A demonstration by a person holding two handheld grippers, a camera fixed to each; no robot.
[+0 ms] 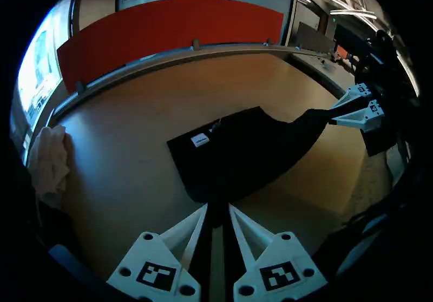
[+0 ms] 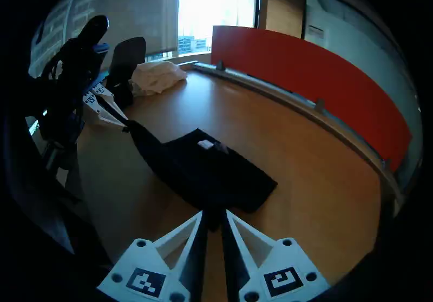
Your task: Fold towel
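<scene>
Left gripper view: the left gripper [image 1: 218, 214] is near, its fingers closed to a narrow gap on a corner of the black towel [image 1: 243, 150], which lies mid-surface on the wooden table [image 1: 124, 139]. At far right, the right gripper [image 1: 333, 117] pinches another corner, raised off the surface. Right gripper view: the right gripper [image 2: 215, 215] clamps the near towel edge, and the left gripper [image 2: 123, 124] grips the far-left corner.

Holding black towel [image 2: 211, 177] by two corners over wooden table [image 2: 303, 194].
Pinching near edge in right gripper [image 2: 215, 218], fingers closed on fabric; holding far corner raised in left gripper [image 2: 125, 125] at left, likewise clamped; lying mostly flat between, white tag [image 2: 205, 144] facing up.
</scene>
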